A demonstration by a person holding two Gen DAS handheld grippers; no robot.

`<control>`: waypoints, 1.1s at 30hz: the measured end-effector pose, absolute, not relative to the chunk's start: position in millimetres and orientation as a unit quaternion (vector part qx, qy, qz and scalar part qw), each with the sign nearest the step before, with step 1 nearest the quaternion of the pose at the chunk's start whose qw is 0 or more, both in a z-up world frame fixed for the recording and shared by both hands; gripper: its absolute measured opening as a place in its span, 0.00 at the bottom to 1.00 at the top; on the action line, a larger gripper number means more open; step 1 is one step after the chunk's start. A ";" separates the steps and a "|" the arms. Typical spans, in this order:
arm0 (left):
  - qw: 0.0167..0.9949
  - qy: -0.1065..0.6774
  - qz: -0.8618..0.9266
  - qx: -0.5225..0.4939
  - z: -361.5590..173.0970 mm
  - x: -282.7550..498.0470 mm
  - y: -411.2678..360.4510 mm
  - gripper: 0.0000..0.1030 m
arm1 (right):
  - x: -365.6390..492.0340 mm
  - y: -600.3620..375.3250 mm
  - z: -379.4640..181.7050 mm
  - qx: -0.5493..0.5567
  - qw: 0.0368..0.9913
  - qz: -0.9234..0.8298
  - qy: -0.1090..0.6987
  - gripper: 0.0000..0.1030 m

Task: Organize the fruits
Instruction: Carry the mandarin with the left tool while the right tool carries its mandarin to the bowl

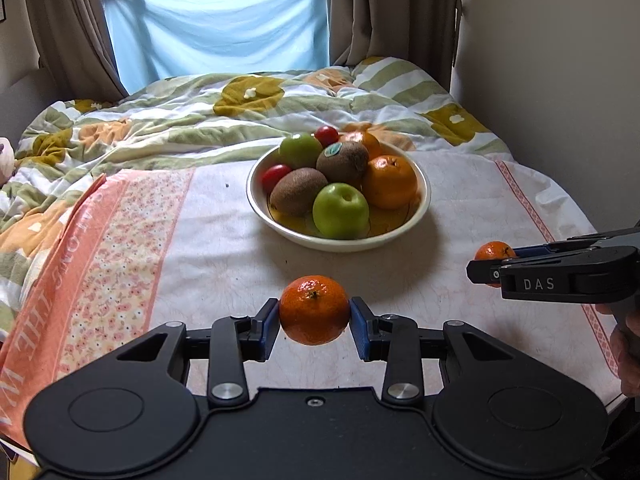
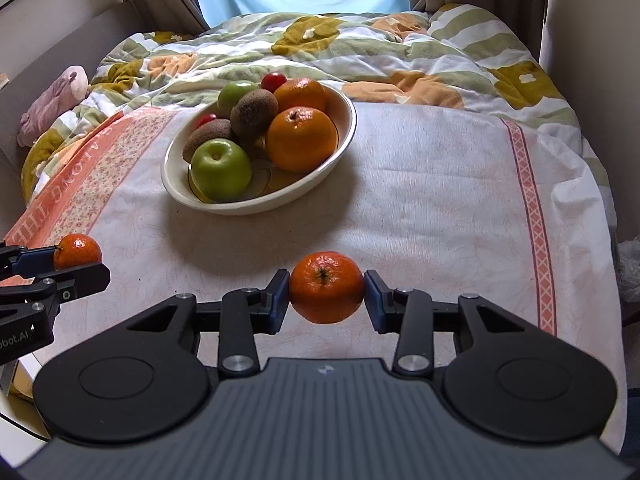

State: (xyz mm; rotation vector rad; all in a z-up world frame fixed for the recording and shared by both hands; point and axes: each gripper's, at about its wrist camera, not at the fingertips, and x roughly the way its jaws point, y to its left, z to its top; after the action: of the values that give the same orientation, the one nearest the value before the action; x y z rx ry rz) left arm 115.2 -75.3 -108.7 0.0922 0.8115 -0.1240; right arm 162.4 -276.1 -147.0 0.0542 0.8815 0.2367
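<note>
Left wrist view first: the left claw (image 1: 314,322) is clenched on a mandarin (image 1: 314,309), blue pads pressed to its two sides, stem end up, the fruit lifted clear of the cloth-covered tabletop (image 1: 224,248). Over at three o'clock the right claw (image 1: 490,266) comes in side-on, and it too has a small orange fruit nipped at its tip.

Switch to the right wrist view and that is confirmed: the right claw (image 2: 326,294) grips a second mandarin (image 2: 326,287) squarely between its pads, held above the tabletop. At nine o'clock there, the left claw shows with its own fruit.

So both claws are loaded, and the carry is the step in hand. The target looks to be the bowl (image 1: 420,204), sitting at twelve o'clock from the left claw and about eleven o'clock from the right. It is already busy: two green apples, two kiwis, a large orange (image 1: 389,181), another orange behind it, and a couple of small red fruits that could be cherry tomatoes, hard to say from here.

Next move, as I read it: bring each mandarin over the rim one at a time, so the claws don't crowd each other, and lower into a gap. The near edge beside the front green apple (image 1: 340,210) seems the roomiest spot. Release low, because a round fruit dropped on that heap could roll out.
</note>
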 end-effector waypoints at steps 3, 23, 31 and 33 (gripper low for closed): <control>0.922 0.379 -0.058 0.045 -92.6 119.1 -77.9 0.40 | 164.8 -277.0 -127.1 0.020 0.903 0.122 0.412 0.53; 0.920 0.359 -0.129 0.086 -85.5 206.0 -116.9 0.40 | 244.3 -280.6 -81.8 0.022 0.910 0.131 0.392 0.53; 0.899 0.384 -0.160 0.135 -124.0 235.8 -136.1 0.40 | 283.2 -276.0 -101.6 0.022 0.903 0.126 0.409 0.53; 0.894 0.389 -0.167 0.146 -132.4 239.7 -139.9 0.40 | 287.6 -274.6 -107.0 0.024 0.901 0.125 0.415 0.53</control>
State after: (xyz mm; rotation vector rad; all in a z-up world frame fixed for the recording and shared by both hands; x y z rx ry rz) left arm 239.7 -139.9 -132.4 0.3025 0.8072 -0.3462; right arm 287.6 -274.6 -107.0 0.0488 0.8581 0.2585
